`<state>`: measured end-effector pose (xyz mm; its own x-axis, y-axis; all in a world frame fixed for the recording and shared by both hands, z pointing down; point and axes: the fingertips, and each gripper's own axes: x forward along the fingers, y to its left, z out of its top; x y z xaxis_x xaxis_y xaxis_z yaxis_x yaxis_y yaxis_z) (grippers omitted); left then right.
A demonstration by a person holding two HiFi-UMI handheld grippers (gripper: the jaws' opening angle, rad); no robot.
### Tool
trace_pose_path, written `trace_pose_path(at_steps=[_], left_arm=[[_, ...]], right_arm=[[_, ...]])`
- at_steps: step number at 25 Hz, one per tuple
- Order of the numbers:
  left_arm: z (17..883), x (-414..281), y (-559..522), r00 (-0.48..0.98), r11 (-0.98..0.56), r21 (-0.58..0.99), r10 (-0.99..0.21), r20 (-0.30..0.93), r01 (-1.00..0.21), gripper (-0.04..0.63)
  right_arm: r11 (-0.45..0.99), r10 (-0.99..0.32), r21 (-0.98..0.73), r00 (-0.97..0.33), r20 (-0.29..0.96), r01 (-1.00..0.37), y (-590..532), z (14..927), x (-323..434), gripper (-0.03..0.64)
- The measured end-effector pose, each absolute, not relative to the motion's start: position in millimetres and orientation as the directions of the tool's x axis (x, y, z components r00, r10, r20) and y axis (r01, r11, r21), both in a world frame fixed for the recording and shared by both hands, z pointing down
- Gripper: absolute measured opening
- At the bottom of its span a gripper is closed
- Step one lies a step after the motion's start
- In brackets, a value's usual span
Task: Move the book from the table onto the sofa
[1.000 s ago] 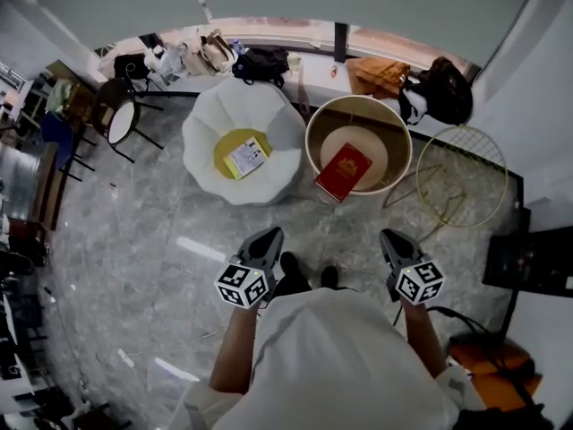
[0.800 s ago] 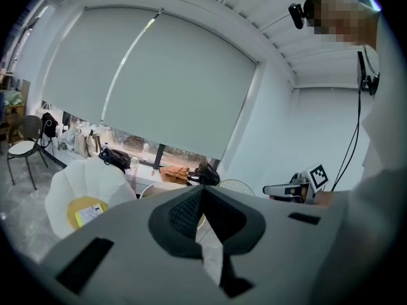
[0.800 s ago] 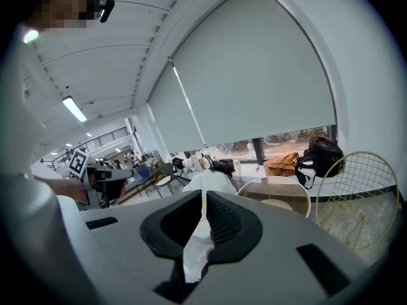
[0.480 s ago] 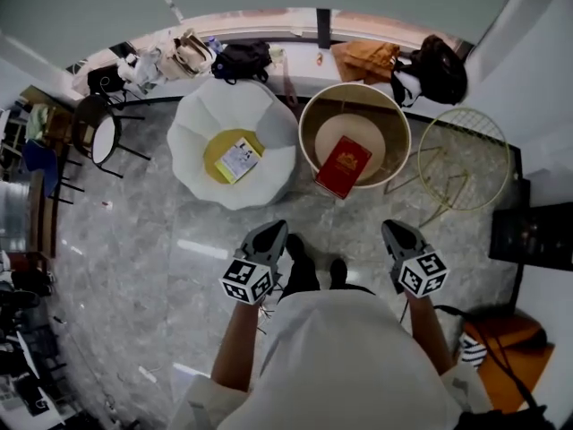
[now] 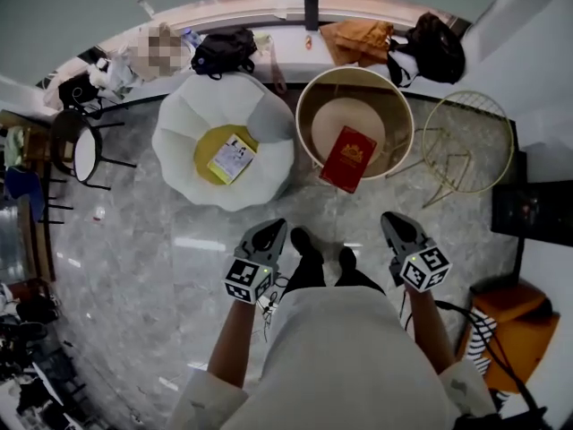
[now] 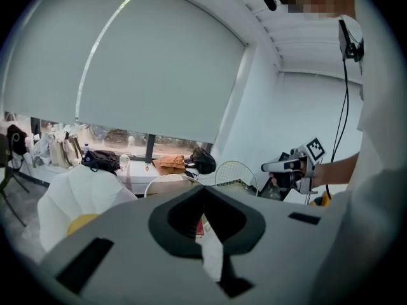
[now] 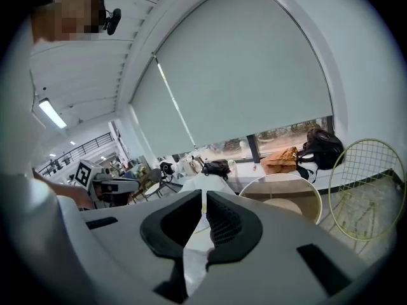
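A red book (image 5: 348, 158) lies on the round beige table (image 5: 309, 106), overhanging its near rim. Left of the table stands the white sofa (image 5: 183, 164), with a yellow cushion (image 5: 215, 146) and a small booklet (image 5: 231, 157) on its seat. My left gripper (image 5: 269, 231) is shut and empty, short of the sofa. On the other side, my right gripper (image 5: 394, 220) is shut and empty too, short of the table. In the left gripper view the closed gripper (image 6: 203, 189) points between sofa (image 6: 76, 196) and table (image 6: 166, 180). The right gripper (image 7: 203, 196) faces the table (image 7: 280, 183).
A round wire-frame stand (image 5: 466, 146) stands right of the table. Bags (image 5: 224, 47) and an orange cloth (image 5: 358, 38) lie along the window ledge. A black chair (image 5: 76, 146) is at far left, an orange box (image 5: 515, 316) at lower right. The person's feet (image 5: 304, 245) are between the grippers.
The person has walked forward, so sofa and table sit closer and lower in the head view. Both grippers moved forward with them and stayed shut.
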<state>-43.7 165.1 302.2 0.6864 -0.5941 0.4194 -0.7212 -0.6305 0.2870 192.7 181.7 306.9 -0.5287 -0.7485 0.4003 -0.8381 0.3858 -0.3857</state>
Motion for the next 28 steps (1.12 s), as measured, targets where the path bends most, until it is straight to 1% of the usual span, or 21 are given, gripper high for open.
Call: trace_pose_path(at_steps=[3, 9, 13, 18, 21, 28], left_arm=[[313, -46, 157, 0.713, -0.676, 0.27, -0.55, 0.435, -0.685, 0.002], [336, -42, 143, 0.75, -0.694, 0.324, -0.483, 0.452, -0.642, 0.002], [349, -27, 129, 0.765, -0.678, 0.372, -0.477, 0.434, -0.634, 0.002], [373, -8, 120, 0.781, -0.678, 0.408, -0.434, 0.45, -0.612, 0.002], [389, 2, 111, 0.779, -0.667, 0.421, -0.431, 0.456, -0.615, 0.002], [445, 33, 91, 0.772, -0.621, 0.475, -0.397, 0.496, -0.624, 0.005]], right_arm=[[0.379, -0.751, -0.385, -0.523, 0.403, -0.842, 174, 311, 176, 0.045], [0.322, -0.763, -0.415, -0.492, 0.419, -0.851, 164, 330, 162, 0.046], [0.3, -0.759, -0.446, -0.494, 0.424, -0.843, 152, 356, 172, 0.046], [0.28, -0.744, -0.498, -0.513, 0.427, -0.821, 137, 390, 184, 0.048], [0.259, -0.731, -0.54, -0.528, 0.433, -0.801, 129, 412, 197, 0.048], [0.207, -0.676, -0.594, -0.553, 0.488, -0.777, 111, 486, 229, 0.049]])
